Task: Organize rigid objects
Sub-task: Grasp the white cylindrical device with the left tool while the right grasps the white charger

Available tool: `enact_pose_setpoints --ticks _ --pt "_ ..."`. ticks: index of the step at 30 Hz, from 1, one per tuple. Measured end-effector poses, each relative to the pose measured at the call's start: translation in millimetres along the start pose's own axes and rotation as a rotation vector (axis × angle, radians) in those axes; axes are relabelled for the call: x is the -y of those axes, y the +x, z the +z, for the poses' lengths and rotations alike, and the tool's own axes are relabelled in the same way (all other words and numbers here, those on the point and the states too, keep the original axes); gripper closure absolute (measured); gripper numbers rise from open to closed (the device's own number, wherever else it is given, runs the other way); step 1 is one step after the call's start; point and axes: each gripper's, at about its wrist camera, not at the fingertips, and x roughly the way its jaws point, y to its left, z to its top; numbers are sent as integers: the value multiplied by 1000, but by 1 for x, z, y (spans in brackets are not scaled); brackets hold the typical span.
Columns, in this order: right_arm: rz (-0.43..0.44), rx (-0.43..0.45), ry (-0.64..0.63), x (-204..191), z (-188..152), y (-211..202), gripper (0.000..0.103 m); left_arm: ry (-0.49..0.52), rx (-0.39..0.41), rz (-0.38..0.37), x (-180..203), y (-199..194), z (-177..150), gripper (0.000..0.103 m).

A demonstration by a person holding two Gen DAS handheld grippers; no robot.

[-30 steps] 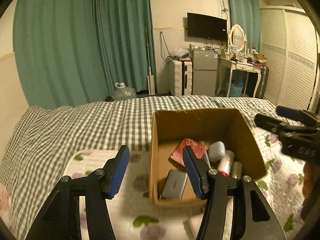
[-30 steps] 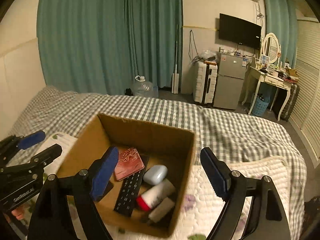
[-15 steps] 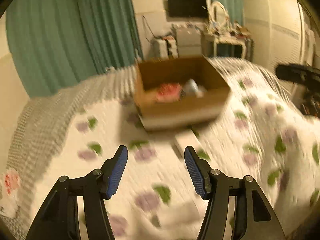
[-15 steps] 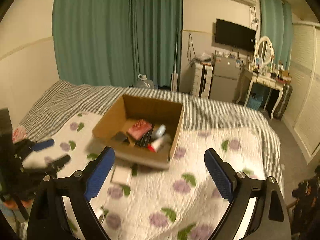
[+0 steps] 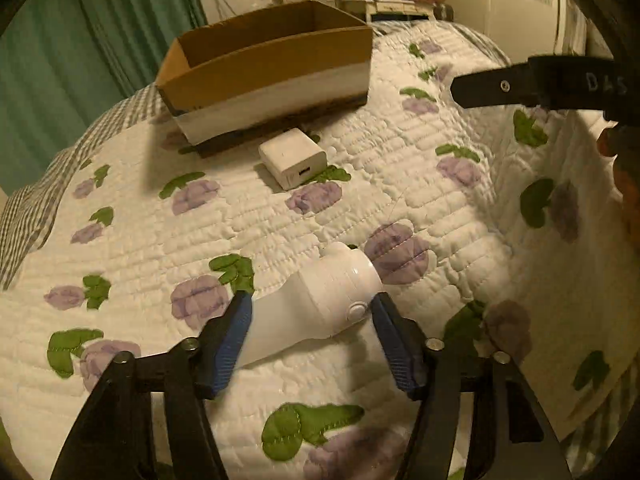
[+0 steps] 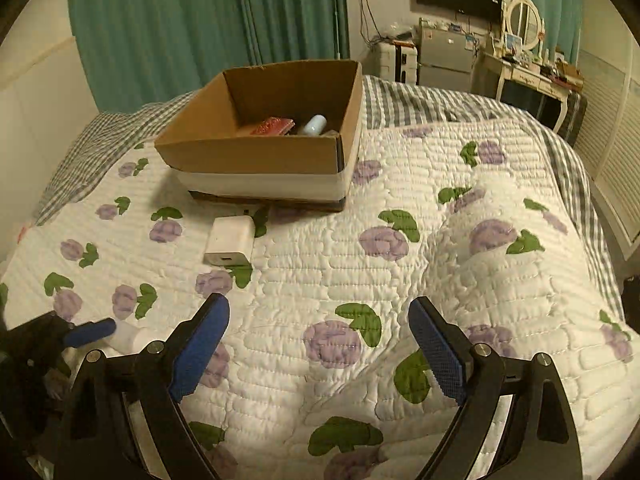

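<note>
White plastic handheld device (image 5: 320, 304), with a rounded head and a narrower handle, lies on its side on the quilted floral bedspread (image 5: 460, 208), well short of the cardboard box (image 5: 264, 68). It sits between the fingers of the left gripper (image 5: 310, 340). The jaws have just been opening and stand apart: the left pad looks to be at or near the handle, the right pad just beside the head, and neither presses. Whether the left pad touches cannot be told.

Handling, as judged:
- Shell appears rigid, smooth and light. Expect it to slip or swivel under hard pads.
- The quilt is soft, so the device may sink or roll as the jaws close.
- Take hold across the waist, where the head narrows into the handle, with pads square to the flanks. Avoid the round button (image 5: 357, 312) on the head.

White USB charger block (image 5: 292, 158) lies just in front of the box, apart from it, port facing the cameras. It is stiff, flat-sided and compact; grip across two opposite flat faces.

Right gripper (image 6: 320, 350) hovers above bare quilt with jaws wide apart and nothing between them; its opening widened a moment ago and has since levelled off.

In the right wrist view the box already holds a red patterned item (image 6: 274, 125) and a pale blue rounded object (image 6: 314, 125)
</note>
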Motion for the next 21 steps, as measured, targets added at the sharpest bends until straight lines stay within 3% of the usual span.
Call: enact_pose_setpoints --ticks 4,9,15,21 --pt "0 -31 17 5 -2 9 11 67 -37 -31 8 18 11 32" --pt "4 -49 34 7 -2 15 11 75 -94 -48 4 43 17 31" --pt "13 -50 40 8 -2 15 11 56 -32 -36 0 21 21 45" --pt "43 -41 30 3 4 13 11 -32 86 58 -36 -13 58 46"
